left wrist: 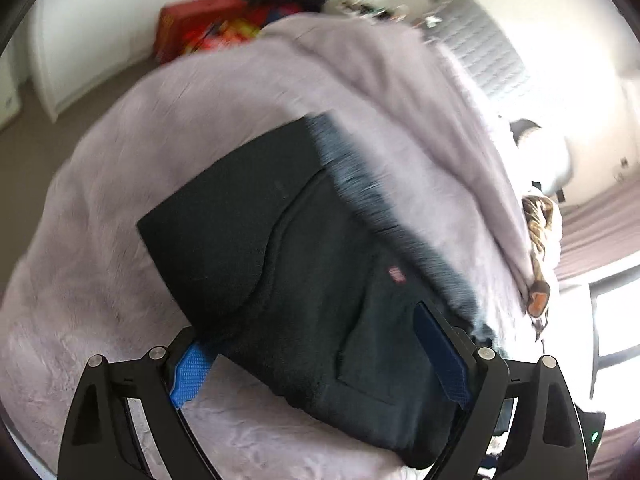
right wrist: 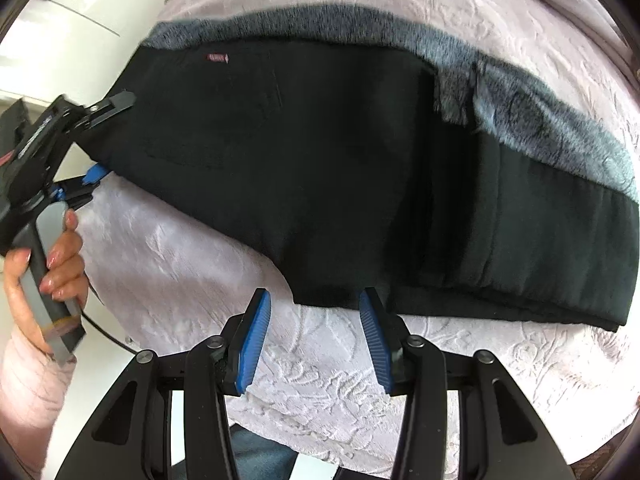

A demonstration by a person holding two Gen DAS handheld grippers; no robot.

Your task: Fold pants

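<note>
The pants [right wrist: 320, 168] are laid lengthwise left to right on the bed [right wrist: 168, 264]. Only the right view shows the left gripper [right wrist: 105, 136] spread around their left end, apparently ungripped; the right gripper [right wrist: 316, 320] is held released at the near edge.

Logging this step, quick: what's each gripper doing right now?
Left gripper: open, jaws straddling the end of the black pants, not clamped.
Right gripper: open, empty, at the pants' near edge.

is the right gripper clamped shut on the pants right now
No: the right gripper has its blue fingers spread apart at the near edge of the black pants, with pale blanket showing between them.
</note>
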